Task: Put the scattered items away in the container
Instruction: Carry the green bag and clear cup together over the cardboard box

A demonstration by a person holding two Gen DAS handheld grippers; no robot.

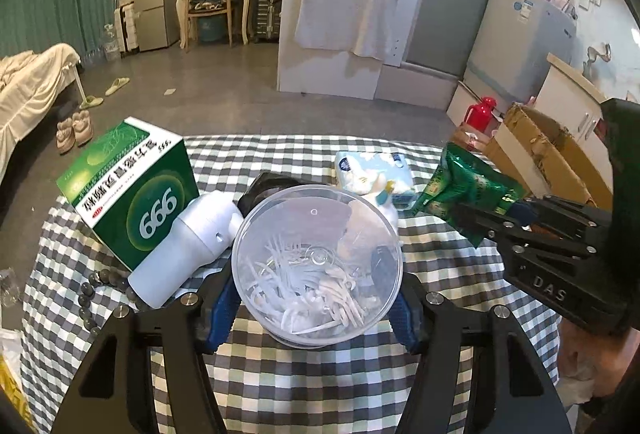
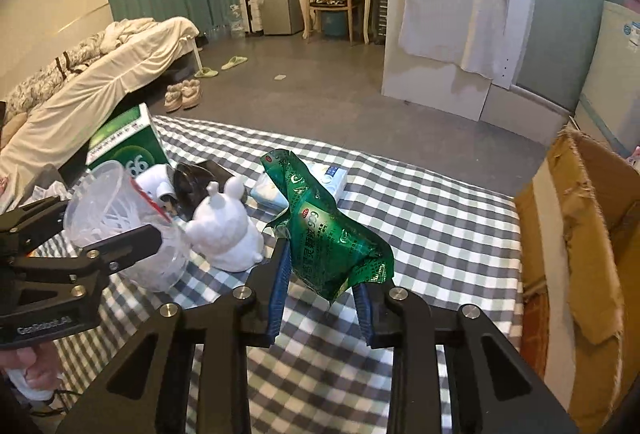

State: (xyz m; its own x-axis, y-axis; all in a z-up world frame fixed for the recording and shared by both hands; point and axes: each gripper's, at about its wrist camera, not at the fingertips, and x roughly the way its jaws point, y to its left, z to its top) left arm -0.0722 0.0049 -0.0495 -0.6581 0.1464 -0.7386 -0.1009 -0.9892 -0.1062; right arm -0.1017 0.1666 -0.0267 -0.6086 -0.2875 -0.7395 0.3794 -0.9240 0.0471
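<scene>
Checked tablecloth [image 1: 320, 386] | left gripper [image 1: 316, 310] jaws clamp clear tub [image 1: 316, 266] | right gripper [image 2: 324, 298] jaws pinch green sachet [image 2: 332, 234]

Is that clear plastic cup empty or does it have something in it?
Not empty: the cup, tilted toward the camera, holds a tangle of thin white plastic pieces.

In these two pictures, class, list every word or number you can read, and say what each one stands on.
"999": green box, seen upside down; the Chinese lines beside it are too small to copy.
"999": green sachet in the right gripper; its other print is too crumpled to read.
"DAS": body of the right gripper, left wrist view.
"GenRobot.AI": body of the left gripper, right wrist view, faint.
Tissue pack: print blurred.
</scene>
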